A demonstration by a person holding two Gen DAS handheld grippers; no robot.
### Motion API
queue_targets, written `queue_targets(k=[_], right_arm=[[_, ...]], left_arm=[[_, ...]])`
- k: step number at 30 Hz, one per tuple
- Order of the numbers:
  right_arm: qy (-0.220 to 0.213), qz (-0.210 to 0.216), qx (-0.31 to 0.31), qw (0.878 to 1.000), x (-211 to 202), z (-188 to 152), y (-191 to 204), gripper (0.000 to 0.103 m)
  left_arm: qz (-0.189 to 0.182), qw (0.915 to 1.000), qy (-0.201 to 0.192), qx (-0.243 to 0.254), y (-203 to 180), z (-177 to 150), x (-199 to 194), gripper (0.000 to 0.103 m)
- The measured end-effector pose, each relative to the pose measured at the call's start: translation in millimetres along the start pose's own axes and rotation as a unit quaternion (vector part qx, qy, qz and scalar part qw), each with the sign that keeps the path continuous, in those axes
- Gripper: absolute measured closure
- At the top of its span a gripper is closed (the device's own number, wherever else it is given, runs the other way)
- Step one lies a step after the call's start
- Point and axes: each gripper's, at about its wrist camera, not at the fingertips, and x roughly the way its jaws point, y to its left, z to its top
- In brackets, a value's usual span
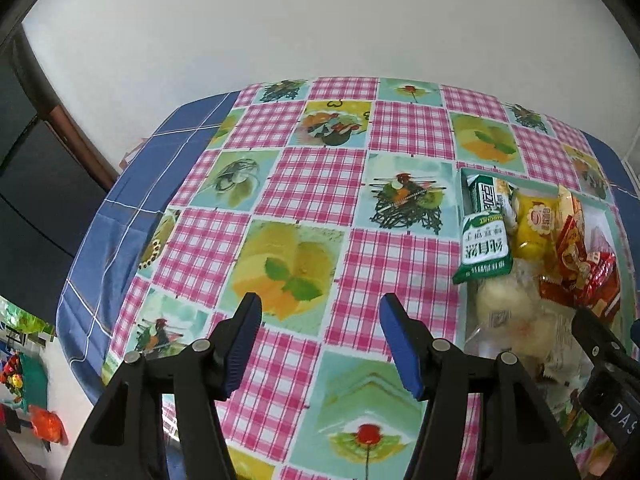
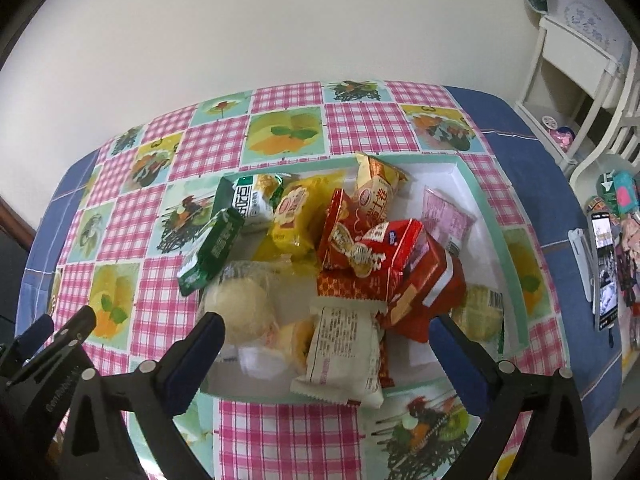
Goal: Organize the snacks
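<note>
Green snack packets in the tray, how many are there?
2, both at the tray's left end: a dark green packet overhanging its left rim, and a green-and-white packet just behind it. Others may be buried.

Wall: I saw a plain white wall (image 2: pixel 280 28) across the top | Table: patchwork tablecloth (image 1: pixel 316 184) with blue border filled mid-frame | Furniture: white shelf unit (image 2: pixel 576 68) sat upper right; dark wood frame (image 1: pixel 44 92) upper left.
</note>
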Motion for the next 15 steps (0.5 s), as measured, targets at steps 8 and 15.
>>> queue_targets(k=[8,15], right_arm=[[-0.011,0.005,-0.005,1.0,-15,-24,3,0.0],[-0.022,0.007,-0.006,1.0,-26,-38,3,0.0]], left_arm=[[-0.014,0.9998,-0.017,0.002,13,-20,-16,0.017],[-0.028,0.9993,-0.023,-0.011,26,-31,-20,0.006]])
